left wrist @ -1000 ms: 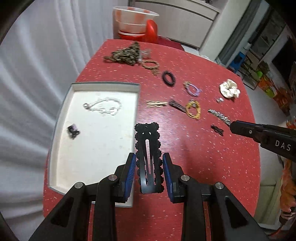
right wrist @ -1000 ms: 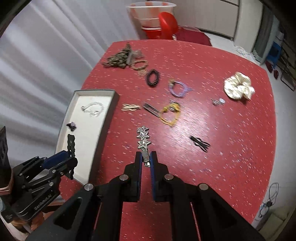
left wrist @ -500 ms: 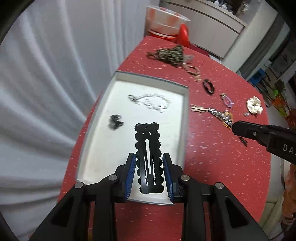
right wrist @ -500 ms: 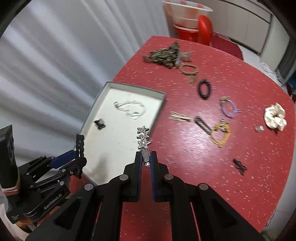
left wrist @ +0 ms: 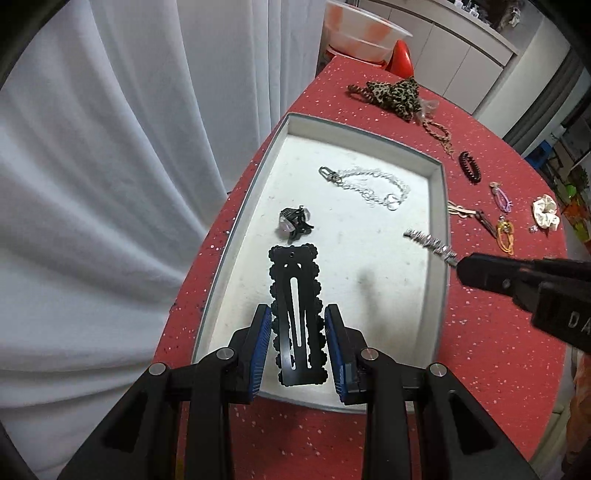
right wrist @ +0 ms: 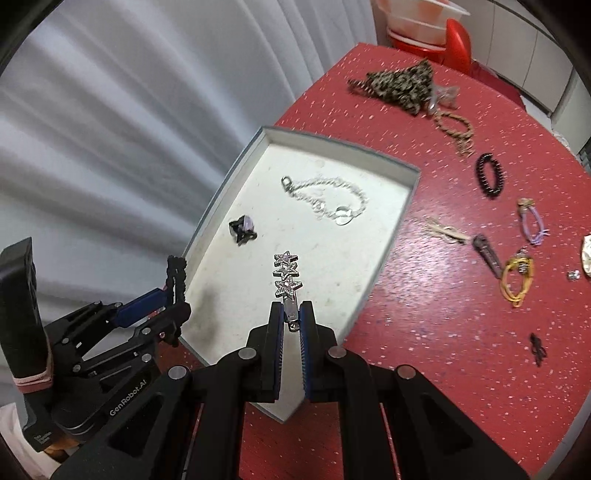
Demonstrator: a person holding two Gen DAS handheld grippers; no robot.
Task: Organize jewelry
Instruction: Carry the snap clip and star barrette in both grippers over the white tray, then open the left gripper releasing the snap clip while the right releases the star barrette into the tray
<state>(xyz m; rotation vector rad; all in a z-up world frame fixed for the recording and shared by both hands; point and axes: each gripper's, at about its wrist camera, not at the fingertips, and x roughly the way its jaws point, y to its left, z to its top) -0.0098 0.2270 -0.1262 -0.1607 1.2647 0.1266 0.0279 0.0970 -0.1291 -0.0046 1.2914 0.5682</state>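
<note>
Looks like a home room: my red speckled desk [left wrist: 480,369] against white curtains [left wrist: 110,166] at left, white cabinets [left wrist: 443,40] upper right, plastic bowl [left wrist: 362,33] top centre, cluttered shelves [left wrist: 572,147] far right.

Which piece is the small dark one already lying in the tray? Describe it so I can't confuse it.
Start at the shallow white rectangular tray on the red speckled table. Inside, on the side toward the white curtain, lies a small black clip with a pale lilac stone. Unlike the long silver chain bracelet beside it, it is compact, dark and knotted-looking.
</note>
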